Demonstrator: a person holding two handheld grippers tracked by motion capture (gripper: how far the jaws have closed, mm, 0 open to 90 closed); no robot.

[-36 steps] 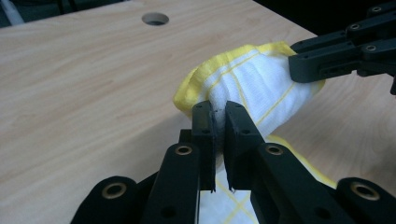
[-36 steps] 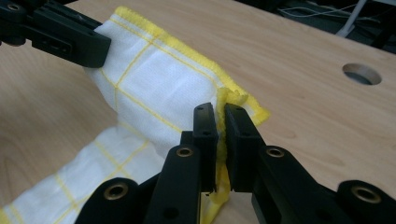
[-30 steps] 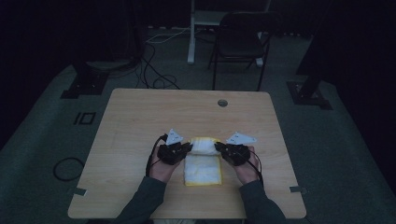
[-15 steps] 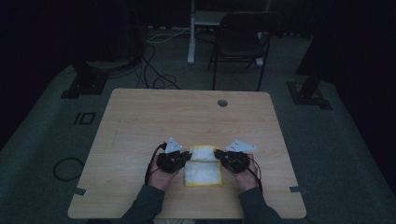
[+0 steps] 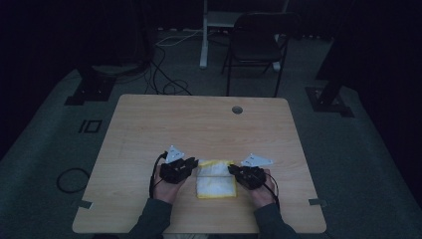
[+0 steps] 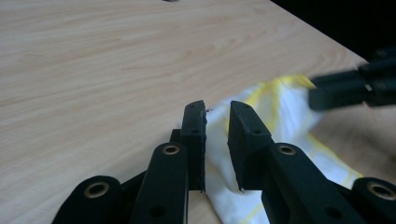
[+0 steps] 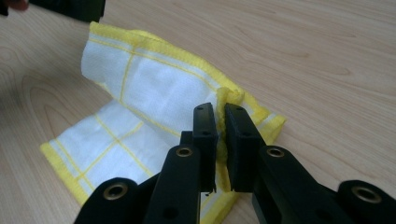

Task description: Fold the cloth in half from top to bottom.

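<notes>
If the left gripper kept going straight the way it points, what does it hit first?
Most likely the white-and-yellow cloth, already lying between its parted jaws. Beyond that, the right gripper clamped on the cloth's far corner, though depth is hard to judge. The left gripper has just been opening.

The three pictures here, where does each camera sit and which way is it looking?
High view: fixed above the person's side, looking forward and down on the table; forearms, both hands, left gripper and right gripper show.
Left gripper view: rides the left gripper, looking along its slightly parted jaws at the cloth.
Right gripper view: rides the right gripper, whose jaws pinch the cloth's yellow edge.
Shared: all three show the white cloth with yellow lines on the wooden table.
</notes>
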